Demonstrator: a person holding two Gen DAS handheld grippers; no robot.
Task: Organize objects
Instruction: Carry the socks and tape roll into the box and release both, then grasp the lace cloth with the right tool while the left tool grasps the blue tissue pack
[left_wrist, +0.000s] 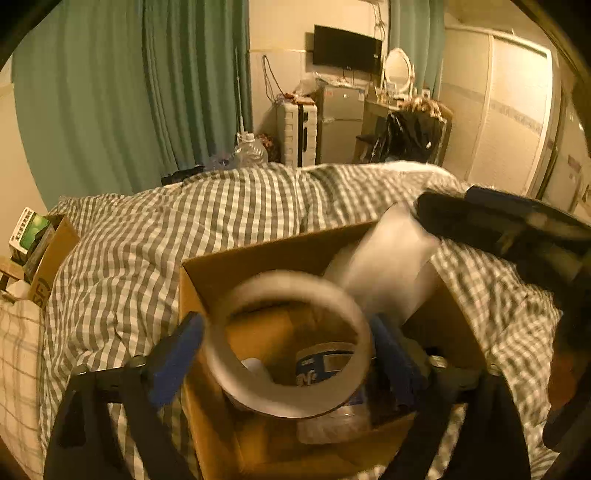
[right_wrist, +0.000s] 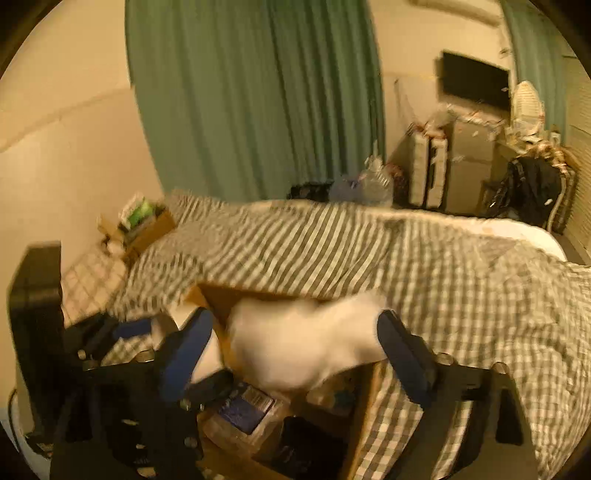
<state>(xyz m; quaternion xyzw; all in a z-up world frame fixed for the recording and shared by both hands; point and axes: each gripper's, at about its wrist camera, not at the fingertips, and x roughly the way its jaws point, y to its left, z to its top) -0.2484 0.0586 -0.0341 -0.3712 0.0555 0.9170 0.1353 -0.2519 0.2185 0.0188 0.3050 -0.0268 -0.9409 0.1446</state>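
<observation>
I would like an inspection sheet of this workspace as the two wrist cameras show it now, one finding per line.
Surface: bed with checked duvet; open cardboard box stands on it.
Job's things: tape roll between the left fingers, over the box; blurred white roll between the right fingers, over the box.
Clutter: packets inside the box, not readable; second small cardboard box at the bed's far left.
Grippers: left gripper open; right gripper open.
Cables: wire on the wall beside the TV.
Surroundings: green curtains, suitcase, mirror, wardrobe.
</observation>
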